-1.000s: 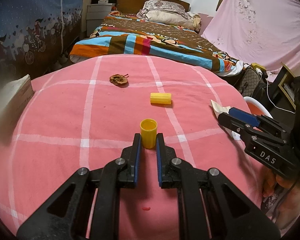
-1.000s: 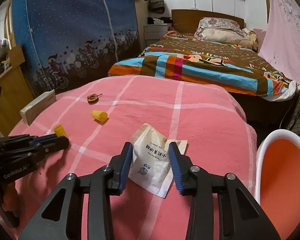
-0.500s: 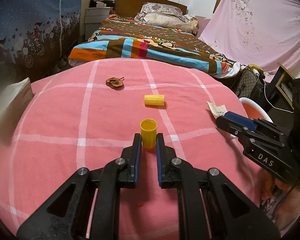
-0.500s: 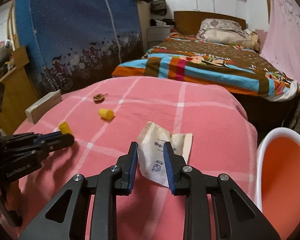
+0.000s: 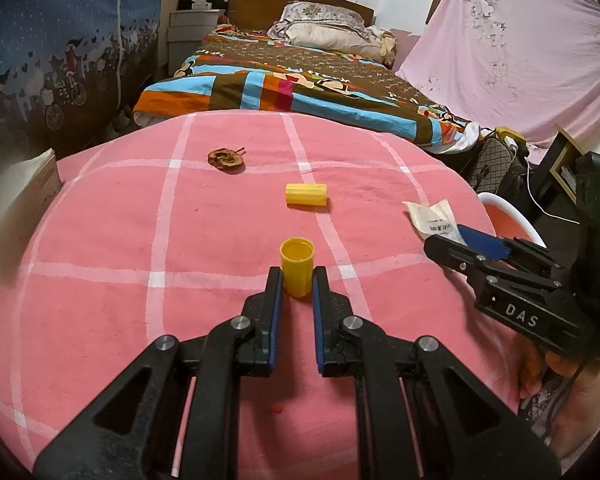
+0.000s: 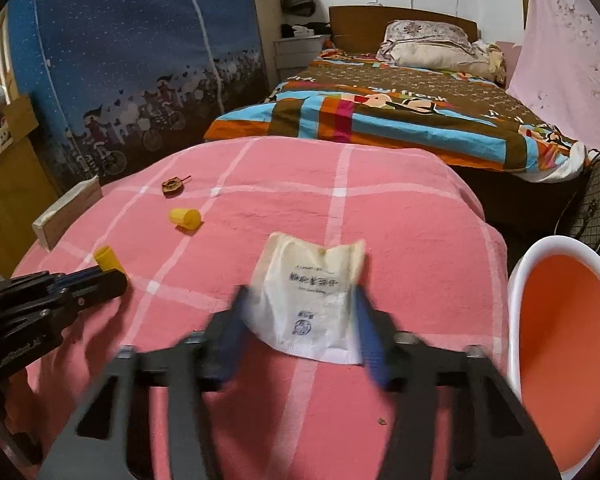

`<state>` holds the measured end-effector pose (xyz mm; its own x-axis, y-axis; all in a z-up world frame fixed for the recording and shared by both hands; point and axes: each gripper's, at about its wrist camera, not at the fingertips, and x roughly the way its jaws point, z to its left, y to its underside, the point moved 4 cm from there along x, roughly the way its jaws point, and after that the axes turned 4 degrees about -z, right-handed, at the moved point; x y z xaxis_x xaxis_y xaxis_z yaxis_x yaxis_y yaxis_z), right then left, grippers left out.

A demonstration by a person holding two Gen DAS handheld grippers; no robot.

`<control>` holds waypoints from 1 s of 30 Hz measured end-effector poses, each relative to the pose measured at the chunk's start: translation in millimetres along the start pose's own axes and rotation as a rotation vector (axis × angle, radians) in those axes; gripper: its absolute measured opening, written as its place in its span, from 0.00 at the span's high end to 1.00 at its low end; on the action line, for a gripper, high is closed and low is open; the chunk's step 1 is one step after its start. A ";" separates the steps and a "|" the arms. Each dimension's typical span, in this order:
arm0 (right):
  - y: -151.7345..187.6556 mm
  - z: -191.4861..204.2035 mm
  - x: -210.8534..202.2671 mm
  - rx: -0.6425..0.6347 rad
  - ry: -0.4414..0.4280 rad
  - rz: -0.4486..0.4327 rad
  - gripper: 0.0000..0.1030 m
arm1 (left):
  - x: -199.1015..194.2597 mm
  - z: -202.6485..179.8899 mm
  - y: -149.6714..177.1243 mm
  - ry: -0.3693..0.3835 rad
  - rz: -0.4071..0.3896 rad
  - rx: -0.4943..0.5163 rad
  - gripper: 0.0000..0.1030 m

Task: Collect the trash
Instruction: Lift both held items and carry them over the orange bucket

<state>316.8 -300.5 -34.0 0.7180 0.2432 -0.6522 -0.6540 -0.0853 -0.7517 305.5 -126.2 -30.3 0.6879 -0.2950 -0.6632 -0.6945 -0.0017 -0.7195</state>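
The left gripper (image 5: 297,285) has its jaws narrowed onto an upright yellow cup (image 5: 297,265), low centre of its frame, on the pink checked cloth (image 5: 108,232). The right gripper (image 6: 302,320), blurred, has jaws spread wide around a white paper packet (image 6: 310,304), with each side edge of the packet at a pad. Only the right view shows the inside of the orange bin (image 6: 568,344) at lower right. A second yellow cup (image 5: 306,194) lies on its side mid-frame.

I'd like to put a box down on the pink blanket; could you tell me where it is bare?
The widest bare patch lies left of the upright yellow cup, between the cardboard box and the dried fruit slice. Another runs beyond the paper packet toward the bed. It is crowded around the lying yellow cup and both grippers, by the orange bin.
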 end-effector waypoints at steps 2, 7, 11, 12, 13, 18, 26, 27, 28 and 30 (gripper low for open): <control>-0.4 -0.7 -1.8 0.007 -0.012 -0.008 0.68 | -1.4 -1.0 -0.3 0.000 -0.008 0.002 1.00; -2.7 2.5 -14.7 -0.001 -0.028 -0.075 0.75 | -8.1 -5.1 -2.1 -0.008 -0.041 0.013 1.00; -5.6 2.7 -38.3 -0.009 -0.041 -0.197 0.75 | -18.1 -12.1 -6.7 -0.001 -0.105 0.011 1.00; -6.5 2.4 -45.2 -0.007 -0.045 -0.232 0.75 | -22.6 -15.9 -9.3 0.003 -0.135 0.015 1.00; -7.1 1.9 -52.8 -0.003 -0.051 -0.270 0.74 | -25.8 -18.5 -11.1 0.005 -0.156 0.019 1.00; -10.1 -5.9 -91.7 0.031 -0.067 -0.462 0.74 | -47.1 -37.5 -23.0 0.022 -0.290 0.061 1.00; -7.4 -30.1 -149.5 0.023 0.056 -0.718 0.74 | -70.2 -86.1 -41.8 0.067 -0.458 0.142 1.00; -6.7 -34.2 -155.0 0.026 0.073 -0.741 0.74 | -72.0 -90.3 -43.2 0.074 -0.469 0.149 1.00; -6.0 -38.8 -162.0 0.029 0.093 -0.768 0.74 | -73.3 -97.6 -45.0 0.085 -0.485 0.161 1.00; -4.5 -47.3 -170.2 0.032 0.131 -0.800 0.74 | -75.3 -111.1 -46.5 0.102 -0.510 0.187 1.00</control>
<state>208.8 -387.3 75.8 0.9918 0.1040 0.0736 0.0638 0.0943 -0.9935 262.5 -210.1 75.9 0.8967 -0.3925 -0.2045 -0.2229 -0.0012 -0.9749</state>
